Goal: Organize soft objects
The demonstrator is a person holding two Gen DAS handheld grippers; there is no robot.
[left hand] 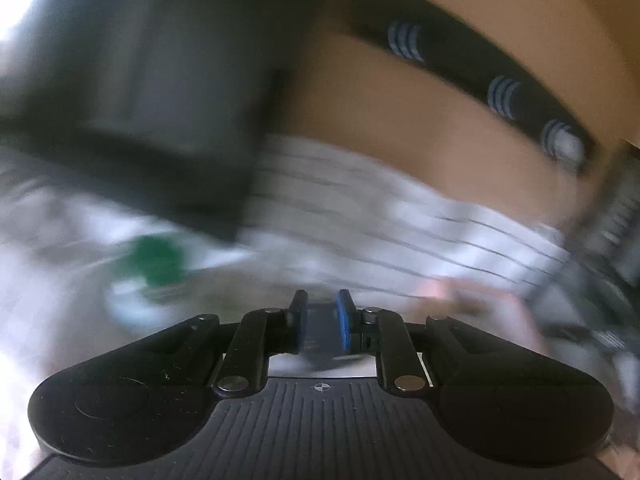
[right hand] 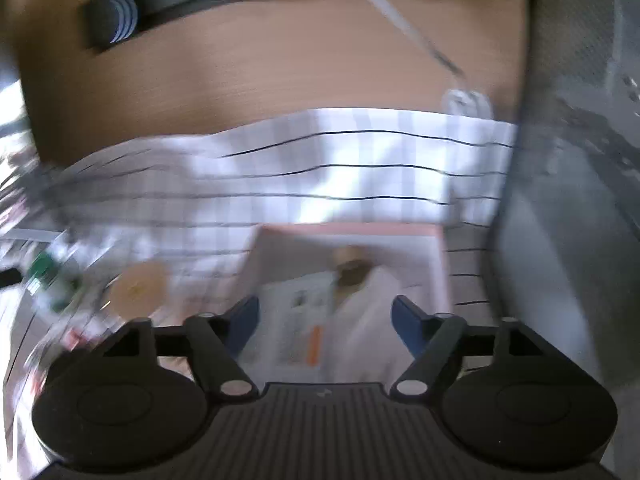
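Note:
Both views are heavily blurred by motion. My left gripper (left hand: 323, 320) has its blue-padded fingers close together with a narrow gap; nothing clear shows between them. It points at a white checked cloth (left hand: 380, 220). My right gripper (right hand: 325, 320) is open and empty, its fingers wide apart over a pink-edged flat pack (right hand: 352, 264) with white contents that lies on the checked cloth (right hand: 320, 168). A round tan object (right hand: 138, 288) lies left of the pack.
A brown wooden board (right hand: 280, 72) with a dark slot rises behind the cloth. A dark grey block (left hand: 140, 100) fills the upper left of the left view. A green-and-white item (left hand: 154, 260) lies at left. A grey upholstered surface (right hand: 568, 200) stands at right.

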